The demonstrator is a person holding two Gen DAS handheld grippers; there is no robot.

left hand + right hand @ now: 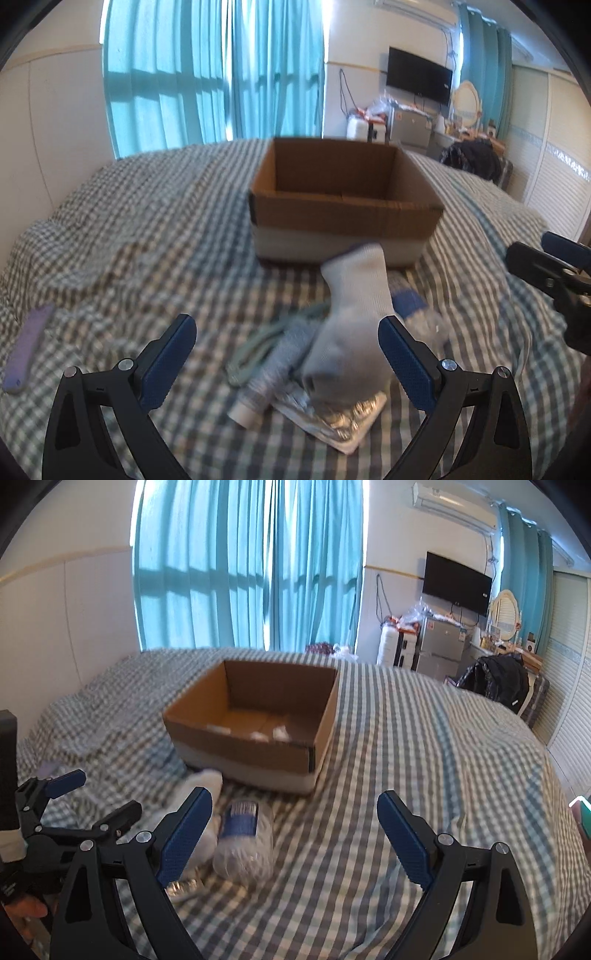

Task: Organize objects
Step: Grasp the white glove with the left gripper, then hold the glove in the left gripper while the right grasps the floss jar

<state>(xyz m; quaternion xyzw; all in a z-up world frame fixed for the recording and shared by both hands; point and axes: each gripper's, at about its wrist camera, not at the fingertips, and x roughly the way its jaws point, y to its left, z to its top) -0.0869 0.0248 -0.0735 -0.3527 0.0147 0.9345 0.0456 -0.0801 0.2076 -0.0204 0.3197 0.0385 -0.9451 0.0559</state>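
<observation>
Box (343,206) mid-bed (147,221), nearly empty; I see only few white scraps inside. Sock (351,325), tube (273,365), foil pack (347,417), bottle (243,842) piled just before box's near side. Left gripper (288,362), right gripper (295,838) both released, empty. I judge task barely begun.

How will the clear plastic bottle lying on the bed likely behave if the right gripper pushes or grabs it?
The bottle lies on its side, so a push would probably roll it, though the soft checked bedding may slow it. Its clear, crinkled wall suggests thin plastic that would dent under the jaws. It looks light and perhaps slippery.
</observation>
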